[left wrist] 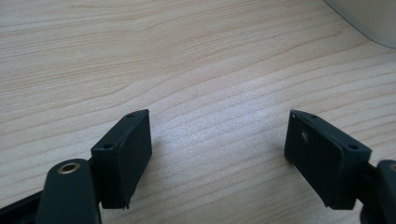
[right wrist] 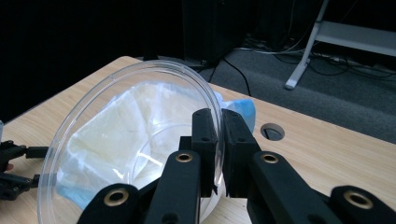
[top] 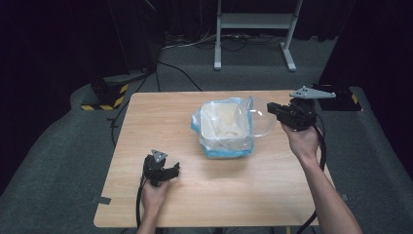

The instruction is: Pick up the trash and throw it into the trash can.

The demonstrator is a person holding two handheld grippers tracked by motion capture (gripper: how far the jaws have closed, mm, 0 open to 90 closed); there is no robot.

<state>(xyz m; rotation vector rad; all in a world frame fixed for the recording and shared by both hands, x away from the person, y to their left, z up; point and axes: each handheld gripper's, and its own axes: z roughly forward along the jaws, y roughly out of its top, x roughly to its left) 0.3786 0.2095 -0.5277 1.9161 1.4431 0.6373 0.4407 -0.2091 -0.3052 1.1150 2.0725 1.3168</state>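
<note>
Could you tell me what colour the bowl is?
The bowl is clear and colourless, best seen in the right gripper view.

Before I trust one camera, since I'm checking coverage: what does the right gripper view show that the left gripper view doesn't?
Right gripper view: the clear plastic bowl clamped by its rim in the right gripper, with the plastic-wrapped blue-edged container behind it. Left gripper view: the left gripper, jaws wide apart over bare wood. Both share the light wooden table.

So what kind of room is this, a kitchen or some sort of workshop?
Probably a lab or recording studio, not a kitchen. A plain wooden table stands on grey carpet, with dark surroundings, loose cables on the floor and a white metal stand behind. A person works with the right gripper, its jaws shut on a clear bowl.
</note>
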